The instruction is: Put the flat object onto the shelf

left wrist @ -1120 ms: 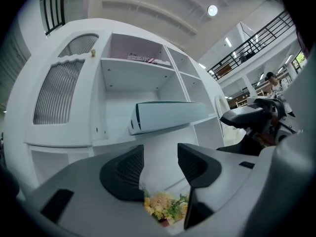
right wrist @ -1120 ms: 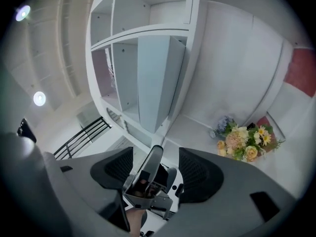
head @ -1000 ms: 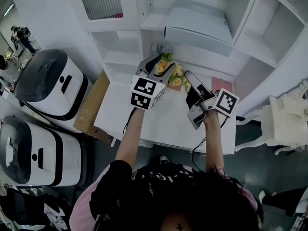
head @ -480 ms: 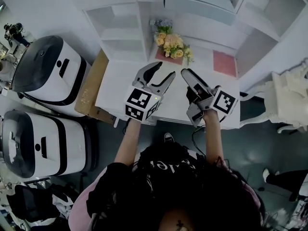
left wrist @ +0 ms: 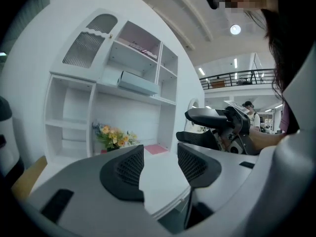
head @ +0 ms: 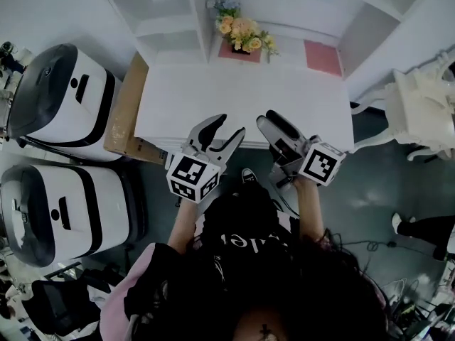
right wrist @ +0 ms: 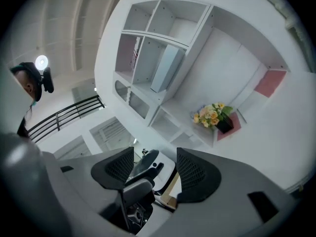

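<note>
The flat object is a pink square mat [head: 323,57] lying at the back right of the white table [head: 242,94], right of a bunch of flowers [head: 242,33]. It also shows in the left gripper view as the pink mat [left wrist: 155,148], and in the right gripper view as the pink mat [right wrist: 270,83]. My left gripper [head: 227,125] hangs over the table's front edge, open and empty. My right gripper [head: 270,123] is beside it, also open and empty. Both are far from the mat. The white shelf unit [head: 170,6] rises behind the table.
Two white-and-black machines [head: 64,94] [head: 60,215] stand to the left, with a brown cardboard box [head: 124,116] against the table's left side. A white ornate chair [head: 419,109] is at the right. A pale box [left wrist: 138,83] lies on a shelf.
Both grippers have drawn back from over the table's middle, near the flowers, to its front edge. Their jaws stayed open and empty. The pink mat has not moved.
</note>
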Available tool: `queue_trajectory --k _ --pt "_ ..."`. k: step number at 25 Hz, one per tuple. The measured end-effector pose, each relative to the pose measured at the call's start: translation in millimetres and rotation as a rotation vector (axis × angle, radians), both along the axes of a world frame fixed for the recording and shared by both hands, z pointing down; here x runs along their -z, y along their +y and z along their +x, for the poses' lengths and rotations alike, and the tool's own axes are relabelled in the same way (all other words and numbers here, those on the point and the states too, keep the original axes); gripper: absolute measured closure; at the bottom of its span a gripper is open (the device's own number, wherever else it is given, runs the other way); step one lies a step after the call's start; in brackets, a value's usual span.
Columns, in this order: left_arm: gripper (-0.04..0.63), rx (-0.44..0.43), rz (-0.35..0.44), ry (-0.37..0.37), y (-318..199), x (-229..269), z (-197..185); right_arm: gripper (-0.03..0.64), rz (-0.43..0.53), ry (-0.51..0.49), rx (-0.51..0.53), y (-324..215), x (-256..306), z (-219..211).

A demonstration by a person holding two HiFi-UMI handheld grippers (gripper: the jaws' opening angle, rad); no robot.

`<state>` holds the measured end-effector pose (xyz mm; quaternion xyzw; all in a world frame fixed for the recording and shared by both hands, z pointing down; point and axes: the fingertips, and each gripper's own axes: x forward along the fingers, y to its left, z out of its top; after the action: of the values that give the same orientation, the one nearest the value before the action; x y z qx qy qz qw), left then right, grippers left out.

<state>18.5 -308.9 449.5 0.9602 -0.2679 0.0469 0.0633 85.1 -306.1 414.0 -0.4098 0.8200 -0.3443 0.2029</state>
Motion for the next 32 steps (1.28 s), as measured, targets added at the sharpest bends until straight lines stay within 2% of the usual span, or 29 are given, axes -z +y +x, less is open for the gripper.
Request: queue_trajectory --k 2,5,6,13,17,21,28,32 --pt "0.371 -0.023 -0.030 -0.002 14.9 -12.6 -3.9 0.327 -0.026 0.016 -0.011 18.4 -12.9 -5.7" --pt "0.371 -0.053 -0.056 -0.019 37.7 -29.5 -5.5 0.442 -0.060 0.039 -0.061 45.1 -29.9 -6.6" --pt "0.371 -0.061 -0.066 -0.020 45.1 -33.7 -5.8 0.451 -0.070 0.039 -0.071 53.3 -34.1 -7.0" --pt "0.371 -0.125 -0.116 -0.005 92.3 -50.2 -3.0 0.491 -0.097 0.094 -0.141 89.4 -46.5 -2.7" --pt "0.371 -0.145 -0.117 0.003 110.7 -51.3 3.0 0.518 -0.086 0.170 -0.177 102.5 -46.7 2.6" --pt "0.371 -0.152 -0.100 0.013 127.0 -45.0 6.6 0.535 -0.083 0.181 -0.178 123.1 -46.5 5.5" --pt "0.402 -0.166 -0.075 0.081 187.7 -22.7 24.5 0.551 -0.058 0.259 -0.200 198.8 -41.6 26.3" --pt "0.433 -0.190 -0.062 0.084 240.6 -9.7 39.3 0.551 -0.041 0.253 -0.199 246.7 -35.2 38.4"
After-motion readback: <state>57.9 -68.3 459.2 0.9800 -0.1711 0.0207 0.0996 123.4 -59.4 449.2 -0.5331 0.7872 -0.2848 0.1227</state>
